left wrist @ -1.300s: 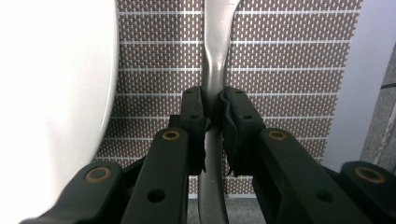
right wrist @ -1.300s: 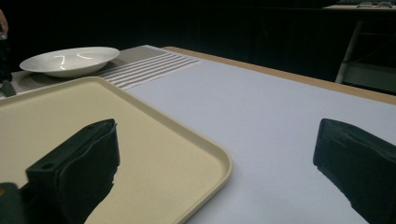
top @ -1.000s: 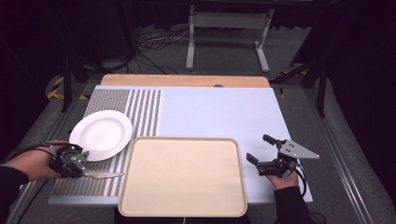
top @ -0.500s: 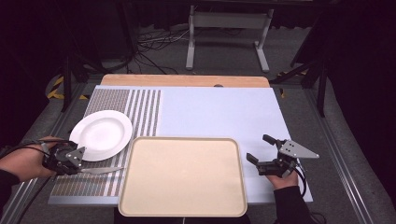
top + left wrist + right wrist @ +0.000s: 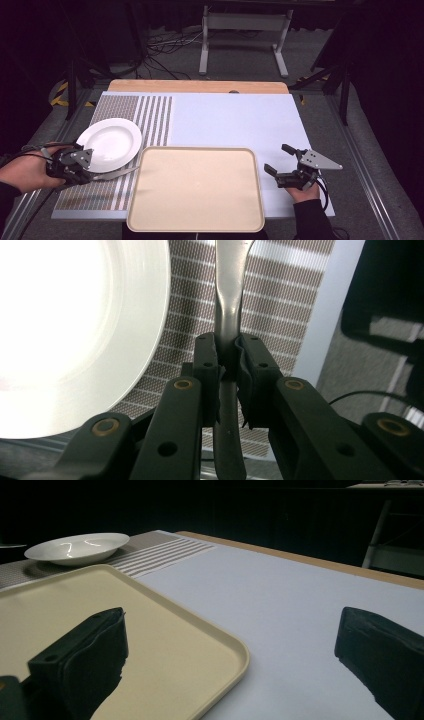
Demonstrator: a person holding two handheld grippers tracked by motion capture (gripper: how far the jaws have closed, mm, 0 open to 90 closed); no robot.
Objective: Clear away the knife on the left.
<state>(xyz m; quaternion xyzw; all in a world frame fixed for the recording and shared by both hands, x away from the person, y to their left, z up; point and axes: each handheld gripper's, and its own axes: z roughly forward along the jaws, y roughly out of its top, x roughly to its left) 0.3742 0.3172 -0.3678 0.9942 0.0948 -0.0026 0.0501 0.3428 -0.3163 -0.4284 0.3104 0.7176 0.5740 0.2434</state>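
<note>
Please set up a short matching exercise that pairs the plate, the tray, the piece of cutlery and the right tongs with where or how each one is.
Things:
1. plate
2. tray
3. piece of cutlery
4. right tongs

States:
A. clamped in the left tongs
B. open and holding nothing, beside the tray's right edge
C. resting on the striped mat
D. nothing on it, at the near edge of the table

Pairs: 1-C, 2-D, 3-A, 4-B
</note>
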